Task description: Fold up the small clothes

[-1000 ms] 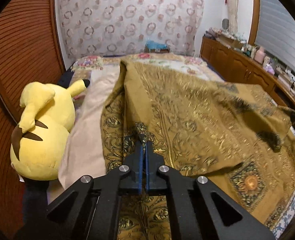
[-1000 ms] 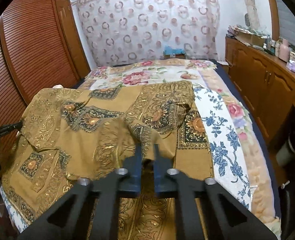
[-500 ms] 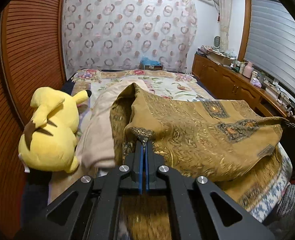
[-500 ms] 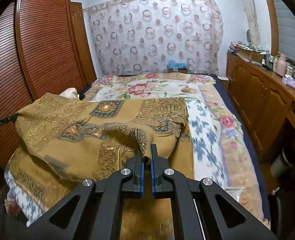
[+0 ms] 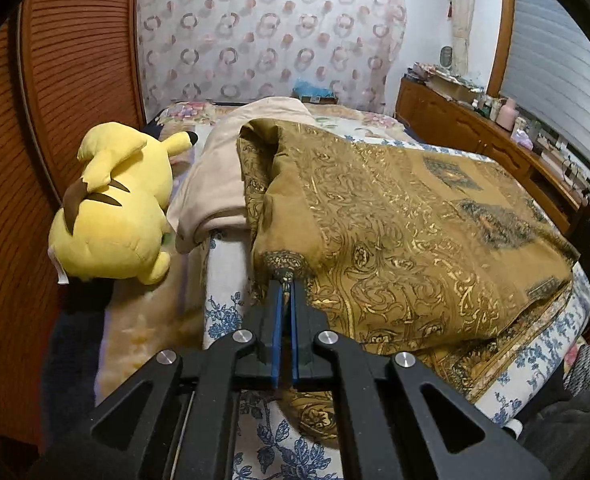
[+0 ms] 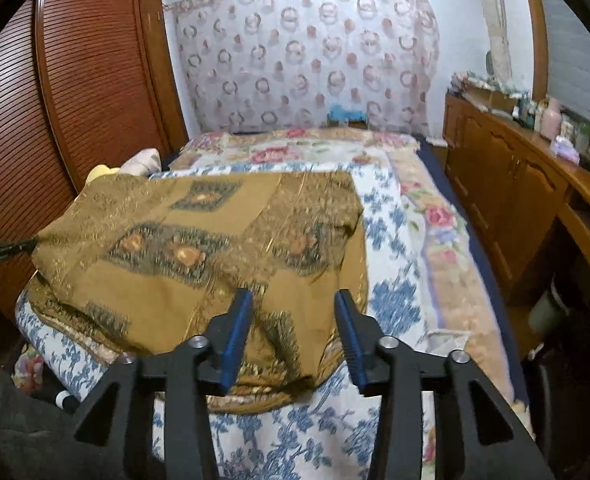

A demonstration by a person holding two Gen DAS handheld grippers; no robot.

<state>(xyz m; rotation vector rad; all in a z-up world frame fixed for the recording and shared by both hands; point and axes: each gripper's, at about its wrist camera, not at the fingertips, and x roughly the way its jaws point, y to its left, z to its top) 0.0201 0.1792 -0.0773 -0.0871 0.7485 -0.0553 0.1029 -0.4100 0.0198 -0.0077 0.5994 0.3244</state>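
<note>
Cloth (image 5: 395,232) folded on bed (image 6: 399,240) | left gripper (image 5: 285,280) pinching its corner | right gripper (image 6: 293,304) spread above it

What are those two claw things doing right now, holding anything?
Left gripper: closed, pinching a corner of the gold patterned cloth.
Right gripper: open, holding nothing, just above the cloth.

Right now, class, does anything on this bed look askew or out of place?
Yes. The gold patterned cloth lies folded crookedly, its layers misaligned. The left gripper pinches one corner; the right gripper is open.
</note>
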